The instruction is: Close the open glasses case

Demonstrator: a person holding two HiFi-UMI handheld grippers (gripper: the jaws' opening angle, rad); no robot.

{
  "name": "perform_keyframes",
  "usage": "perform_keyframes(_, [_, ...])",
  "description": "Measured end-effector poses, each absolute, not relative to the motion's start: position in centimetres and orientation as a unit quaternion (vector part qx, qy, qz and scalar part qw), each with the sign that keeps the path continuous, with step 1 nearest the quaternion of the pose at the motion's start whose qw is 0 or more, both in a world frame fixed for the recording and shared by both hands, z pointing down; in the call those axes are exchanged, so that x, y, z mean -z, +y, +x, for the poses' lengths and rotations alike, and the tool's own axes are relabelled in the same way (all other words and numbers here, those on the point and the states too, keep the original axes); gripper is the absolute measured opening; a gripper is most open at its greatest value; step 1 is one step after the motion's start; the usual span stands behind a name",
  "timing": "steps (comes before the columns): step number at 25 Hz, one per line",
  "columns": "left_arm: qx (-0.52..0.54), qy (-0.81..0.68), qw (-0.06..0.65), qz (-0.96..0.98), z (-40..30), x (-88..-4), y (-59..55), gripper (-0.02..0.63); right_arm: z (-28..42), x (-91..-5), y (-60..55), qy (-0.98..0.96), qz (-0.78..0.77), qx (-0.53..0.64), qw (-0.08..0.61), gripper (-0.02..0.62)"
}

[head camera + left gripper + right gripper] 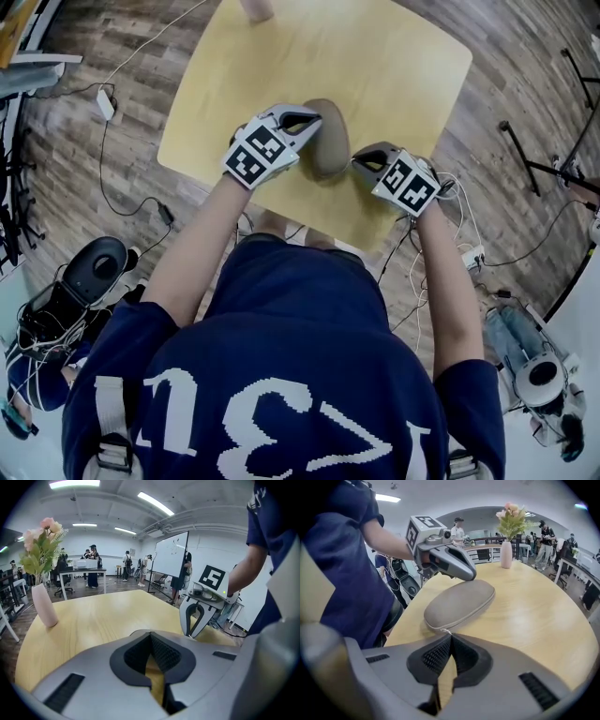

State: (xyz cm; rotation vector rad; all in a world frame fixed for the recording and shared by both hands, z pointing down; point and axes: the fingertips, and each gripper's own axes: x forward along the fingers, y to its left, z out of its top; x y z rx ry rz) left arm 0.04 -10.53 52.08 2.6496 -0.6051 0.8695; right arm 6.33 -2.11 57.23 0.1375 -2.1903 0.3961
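Note:
A grey-brown glasses case (328, 141) lies near the front edge of the light wooden table (403, 66), and its lid is down. In the right gripper view the case (459, 603) stretches away from my right gripper (449, 635). That gripper is shut at the case's near end, with the small pale zipper pull (445, 631) at its fingertips. My left gripper (315, 118) is shut with nothing between its jaws. It hovers over the case's far left side (472, 576); whether it touches the case I cannot tell. The left gripper view shows no case, only the right gripper (191, 633) opposite.
A pink vase with flowers (45, 611) stands at the table's far edge (506, 555). The table's near edge (281, 214) is just below the grippers. Cables and gear lie on the floor around (103, 103). People, desks and a whiteboard (171, 555) fill the room behind.

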Motion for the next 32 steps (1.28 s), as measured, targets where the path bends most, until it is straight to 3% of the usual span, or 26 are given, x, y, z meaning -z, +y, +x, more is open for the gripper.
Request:
perform_keyframes(22, [-0.298, -0.212, 0.145, 0.919, 0.6, -52.2, -10.5, 0.012, 6.6, -56.2, -1.5, -0.887, -0.026, -0.141, 0.438, 0.029])
perform_keyframes(24, [-0.298, -0.212, 0.145, 0.919, 0.7, -52.1, -10.7, 0.012, 6.4, -55.9, -1.6, -0.891, -0.029, -0.147, 0.429, 0.073])
perform_keyframes(25, [-0.299, -0.212, 0.146, 0.919, 0.9, -52.1, -10.9, 0.012, 6.5, -55.7, -1.8, -0.893, -0.028, -0.147, 0.424, 0.040])
perform_keyframes(32, [-0.300, -0.211, 0.145, 0.919, 1.1, -52.1, -11.1, 0.012, 6.9, -55.5, -2.1, -0.896, -0.024, -0.140, 0.421, 0.026])
